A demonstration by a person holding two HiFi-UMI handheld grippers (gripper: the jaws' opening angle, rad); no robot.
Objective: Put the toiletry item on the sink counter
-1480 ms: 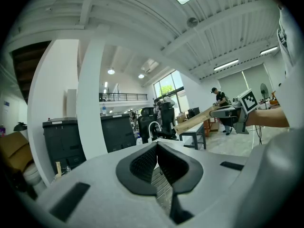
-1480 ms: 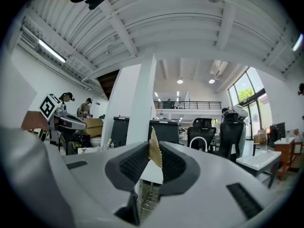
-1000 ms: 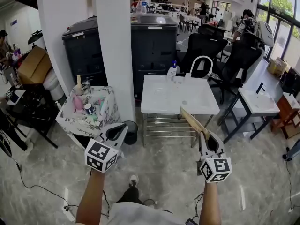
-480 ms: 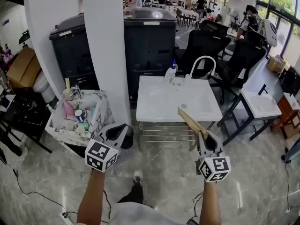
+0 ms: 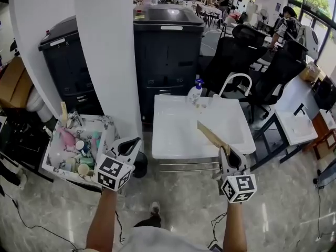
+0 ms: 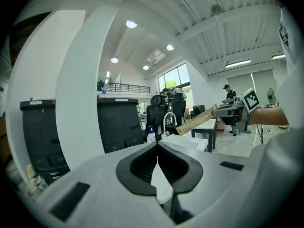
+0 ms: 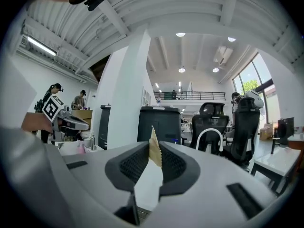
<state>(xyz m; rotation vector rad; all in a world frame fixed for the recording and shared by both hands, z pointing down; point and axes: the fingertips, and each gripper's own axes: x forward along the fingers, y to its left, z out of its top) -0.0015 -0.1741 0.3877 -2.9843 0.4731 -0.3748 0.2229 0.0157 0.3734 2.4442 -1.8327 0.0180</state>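
Head cam high, steeply down — gripper cams low, fwd — shared: sink counter [image 5: 178, 133], white pillar [image 5: 105, 51].

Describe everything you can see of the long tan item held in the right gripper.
The tan item is a long, flat, thin strip, wooden-looking. The right gripper view shows a finely toothed edge, so it may be a comb. The right gripper is shut on one end. The rest sticks out forward and up, leaning left, and in the head view it lies across the near right part of the white sink counter. Nothing else is seen touching it.

Box [image 5: 107, 133] left of sink counter [image 5: 184, 133] (bottle [image 5: 195, 92] at back).
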